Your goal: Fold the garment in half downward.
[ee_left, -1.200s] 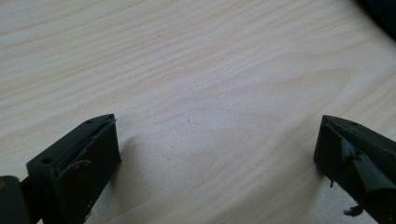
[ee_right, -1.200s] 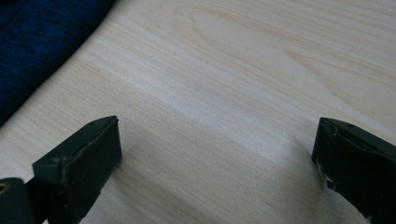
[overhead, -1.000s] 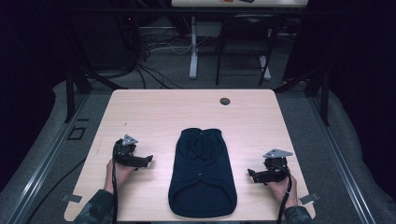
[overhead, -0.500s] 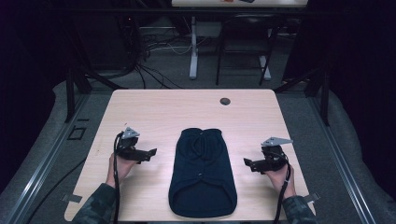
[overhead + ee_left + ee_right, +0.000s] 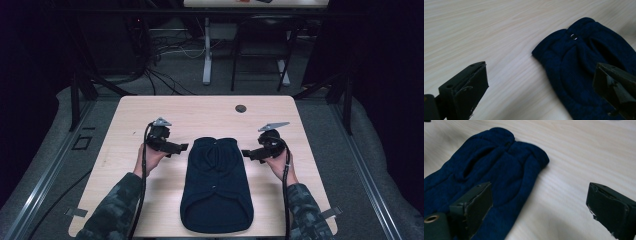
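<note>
A dark blue knitted garment [image 5: 216, 185] lies flat in the middle of the wooden table [image 5: 150, 115], its collar end away from the person. My left gripper [image 5: 183, 147] hovers just left of the collar end, pointing at it. In the left gripper view the gripper [image 5: 541, 82] is open, with the garment [image 5: 584, 62] and a small metal snap [image 5: 574, 36] ahead. My right gripper [image 5: 245, 153] hovers at the collar's right side. Its jaws [image 5: 541, 205] are wide apart and have just been closing a little with nothing between them. They stand above the garment's edge [image 5: 489, 170] and bare wood.
A small dark round hole [image 5: 240, 108] sits near the table's far edge. Bare wood lies on both sides of the garment. Beyond the table are cables, table legs and a chair frame on a grey floor.
Both hands moved away from the person and inward, rising a little, from beside the garment's middle to either side of its collar end. The garment has not moved.
</note>
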`<control>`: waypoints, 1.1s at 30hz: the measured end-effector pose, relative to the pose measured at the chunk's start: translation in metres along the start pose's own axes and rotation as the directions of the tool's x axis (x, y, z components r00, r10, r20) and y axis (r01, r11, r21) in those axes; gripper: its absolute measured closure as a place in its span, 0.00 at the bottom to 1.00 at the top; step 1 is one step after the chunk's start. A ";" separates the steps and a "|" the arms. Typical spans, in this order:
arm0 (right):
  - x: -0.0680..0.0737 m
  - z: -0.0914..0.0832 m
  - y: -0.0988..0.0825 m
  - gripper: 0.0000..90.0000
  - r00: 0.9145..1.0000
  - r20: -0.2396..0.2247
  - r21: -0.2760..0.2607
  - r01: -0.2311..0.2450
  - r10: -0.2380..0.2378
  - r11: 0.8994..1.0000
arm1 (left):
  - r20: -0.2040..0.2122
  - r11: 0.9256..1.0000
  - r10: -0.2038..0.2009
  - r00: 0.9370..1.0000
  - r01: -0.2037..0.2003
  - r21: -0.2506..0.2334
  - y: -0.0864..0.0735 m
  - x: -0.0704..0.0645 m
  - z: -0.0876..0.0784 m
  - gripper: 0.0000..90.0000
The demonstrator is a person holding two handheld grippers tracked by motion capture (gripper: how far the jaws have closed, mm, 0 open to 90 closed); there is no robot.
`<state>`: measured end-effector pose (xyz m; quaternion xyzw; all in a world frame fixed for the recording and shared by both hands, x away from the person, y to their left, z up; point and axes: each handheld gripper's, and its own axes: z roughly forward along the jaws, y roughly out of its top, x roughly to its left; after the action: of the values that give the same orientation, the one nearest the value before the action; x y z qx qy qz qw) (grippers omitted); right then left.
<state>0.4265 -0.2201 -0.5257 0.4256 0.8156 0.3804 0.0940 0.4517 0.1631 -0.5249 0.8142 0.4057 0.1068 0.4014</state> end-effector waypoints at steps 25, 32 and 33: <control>0.003 0.082 0.027 0.33 1.000 -0.005 0.207 -0.006 0.007 0.978 | 0.025 0.979 0.057 0.998 -0.061 0.195 0.015 -0.027 0.088 0.22; 0.010 0.081 0.024 0.59 0.999 -0.034 0.200 -0.001 0.008 0.980 | 0.033 0.981 0.055 0.998 -0.061 0.183 0.012 -0.028 0.086 0.37; 0.011 0.080 0.024 0.62 0.999 -0.034 0.205 0.006 0.001 0.979 | 0.043 0.980 0.060 0.997 -0.067 0.185 0.012 -0.028 0.085 0.42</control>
<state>0.4733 -0.1600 -0.5626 0.4254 0.8525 0.3015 0.0362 0.4826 0.0897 -0.5677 0.8625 0.3802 0.0657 0.3274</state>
